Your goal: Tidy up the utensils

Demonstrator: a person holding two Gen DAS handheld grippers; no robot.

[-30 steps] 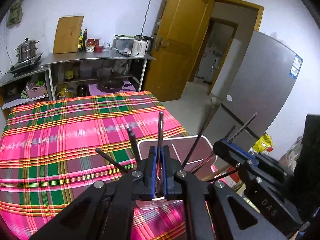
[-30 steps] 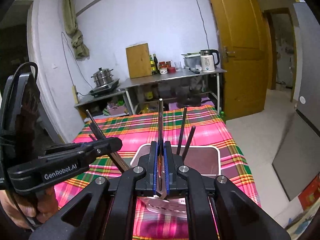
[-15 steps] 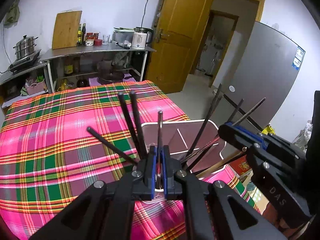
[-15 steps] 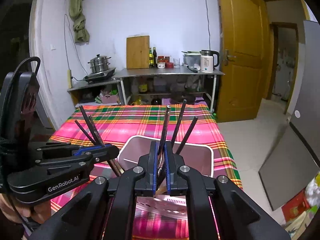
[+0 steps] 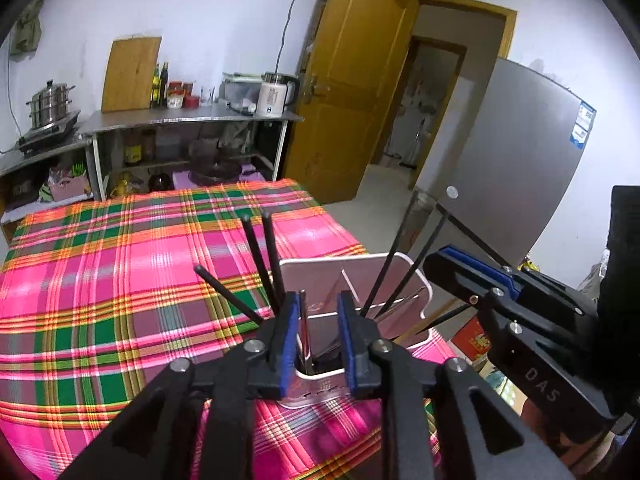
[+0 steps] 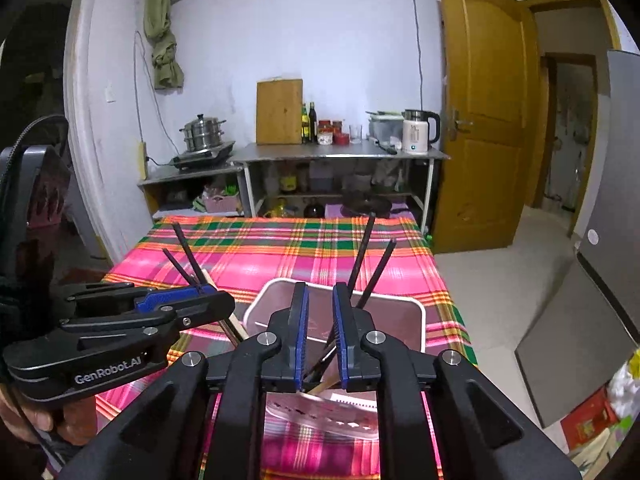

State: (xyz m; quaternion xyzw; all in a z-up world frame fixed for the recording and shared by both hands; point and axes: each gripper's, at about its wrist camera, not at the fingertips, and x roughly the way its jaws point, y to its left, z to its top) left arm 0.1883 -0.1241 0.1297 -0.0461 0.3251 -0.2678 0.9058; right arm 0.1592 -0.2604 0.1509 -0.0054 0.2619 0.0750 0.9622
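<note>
A pale pink utensil holder (image 5: 384, 276) (image 6: 400, 312) stands near the front right edge of the plaid table. Black chopsticks (image 5: 260, 256) (image 6: 364, 256) stick up out of it at angles. My left gripper (image 5: 318, 300) is open right over the holder's near compartment, with a metal utensil handle (image 5: 304, 320) standing loose between its fingers. My right gripper (image 6: 320, 292) is open over the holder too, with nothing held. Each gripper shows in the other's view, the right one (image 5: 472, 272) on the right and the left one (image 6: 200, 300) on the left.
The table carries a pink and green plaid cloth (image 5: 120, 280). Behind it stands a metal shelf (image 6: 340, 154) with a kettle, bottles, a cutting board and a steamer pot. A wooden door (image 6: 480, 120) and a grey fridge (image 5: 512, 160) are to the right.
Both grippers were shut, each on a thin utensil held upright. Both lowered over the holder and opened, and the utensils now stand in the holder.
</note>
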